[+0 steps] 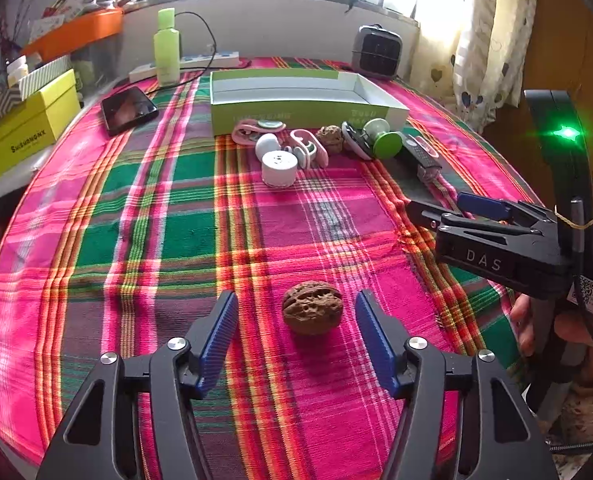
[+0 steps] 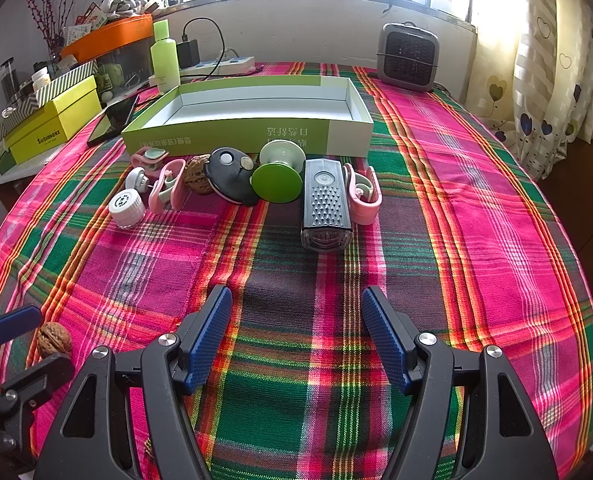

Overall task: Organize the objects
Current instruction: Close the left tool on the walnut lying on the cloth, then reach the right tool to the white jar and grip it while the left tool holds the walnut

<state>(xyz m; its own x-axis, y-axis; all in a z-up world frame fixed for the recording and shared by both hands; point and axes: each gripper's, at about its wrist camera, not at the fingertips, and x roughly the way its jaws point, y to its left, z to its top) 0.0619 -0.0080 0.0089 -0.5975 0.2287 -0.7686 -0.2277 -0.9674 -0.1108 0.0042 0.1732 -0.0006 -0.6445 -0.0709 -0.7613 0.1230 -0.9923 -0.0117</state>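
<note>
My left gripper [image 1: 296, 320] is open with a brown walnut [image 1: 312, 307] lying on the cloth between its blue pads, not touched. The walnut also shows in the right wrist view [image 2: 54, 339]. My right gripper [image 2: 296, 324] is open and empty over the plaid cloth. An empty green-and-white box [image 2: 252, 130] stands at the back. In front of it lie a second walnut [image 2: 197, 174], a white cap [image 2: 127, 205], pink clips [image 2: 167, 186], a black oval device [image 2: 232, 174], a green suction knob [image 2: 276, 178] and a grey bike light [image 2: 325, 204].
A black phone [image 1: 127, 109], a green bottle [image 1: 167, 46] and a power strip [image 2: 216, 66] lie at the back left. A small grey heater [image 2: 408, 56] stands at the back right. Yellow boxes [image 1: 20, 136] sit off the table's left edge.
</note>
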